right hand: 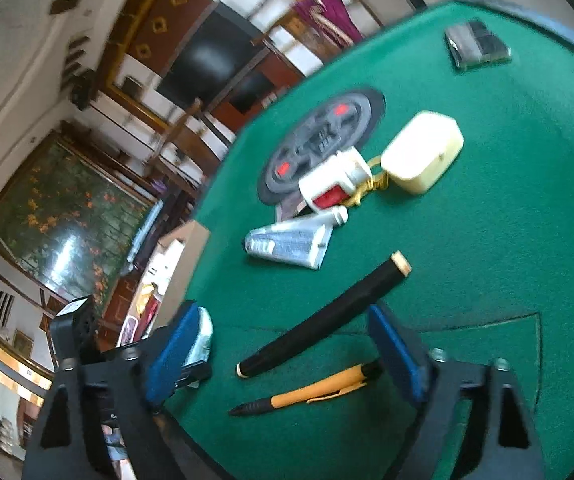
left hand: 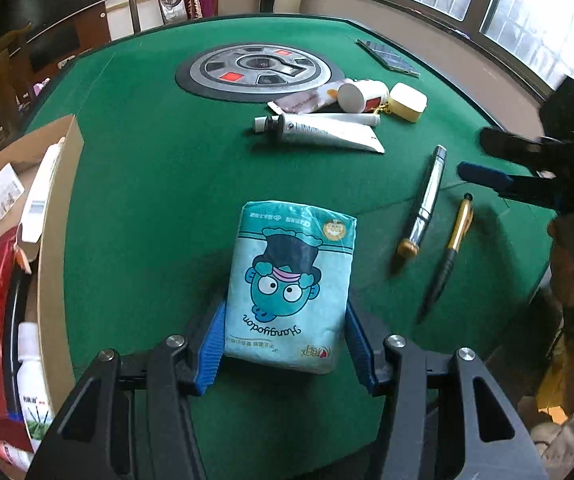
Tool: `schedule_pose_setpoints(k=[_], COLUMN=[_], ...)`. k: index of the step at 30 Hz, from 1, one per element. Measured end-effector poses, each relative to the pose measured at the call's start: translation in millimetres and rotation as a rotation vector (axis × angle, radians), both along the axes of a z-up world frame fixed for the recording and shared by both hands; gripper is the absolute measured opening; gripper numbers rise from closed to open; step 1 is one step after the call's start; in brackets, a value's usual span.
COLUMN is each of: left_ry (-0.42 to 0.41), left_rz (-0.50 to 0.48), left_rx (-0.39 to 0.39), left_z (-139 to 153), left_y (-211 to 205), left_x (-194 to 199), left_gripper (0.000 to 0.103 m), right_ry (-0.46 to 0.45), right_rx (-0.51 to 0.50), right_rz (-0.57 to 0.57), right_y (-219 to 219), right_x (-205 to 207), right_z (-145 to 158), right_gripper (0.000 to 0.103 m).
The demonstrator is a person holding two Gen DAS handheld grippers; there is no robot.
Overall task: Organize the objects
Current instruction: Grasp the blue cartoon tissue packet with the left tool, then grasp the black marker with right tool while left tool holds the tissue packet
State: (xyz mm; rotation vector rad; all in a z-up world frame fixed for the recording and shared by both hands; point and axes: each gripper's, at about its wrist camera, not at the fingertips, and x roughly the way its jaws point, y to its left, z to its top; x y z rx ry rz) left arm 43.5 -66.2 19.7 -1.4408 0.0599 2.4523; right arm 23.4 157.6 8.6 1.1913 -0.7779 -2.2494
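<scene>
A light blue tissue pack [left hand: 291, 284] with a cartoon face sits between the blue pads of my left gripper [left hand: 285, 344], which is shut on it just above the green table [left hand: 147, 200]. My right gripper [right hand: 287, 352] is open and empty over a long dark stick [right hand: 319, 316] and an orange pen [right hand: 307, 394]. It also shows in the left wrist view [left hand: 483, 160], at the right. Further off lie a white tube [left hand: 323, 130], a white bottle [left hand: 361, 94] and a cream case [left hand: 407, 102].
An open cardboard box [left hand: 57, 216] holding bottles and packets stands at the table's left edge. A round grey panel [left hand: 253, 72] is set in the table's middle. A dark flat phone [left hand: 387, 56] lies at the far right. Chairs stand beyond the table.
</scene>
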Motion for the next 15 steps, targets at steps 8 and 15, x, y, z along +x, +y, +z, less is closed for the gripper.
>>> schedule_pose_setpoints(k=[8,15], left_ry=[0.011,0.008], left_rz=[0.006,0.023], left_rx=[0.028,0.051], left_z=[0,-1], left_y=[-5,-6], left_x=[4,3], left_gripper=[0.053,0.053], right_ry=[-0.062,-0.032], right_rx=[0.083,0.211], right_rz=[0.031,0.101], right_y=[-32,-80], right_x=[-26,-39], right_z=[-4,-2], right_gripper=[0.081,0.074])
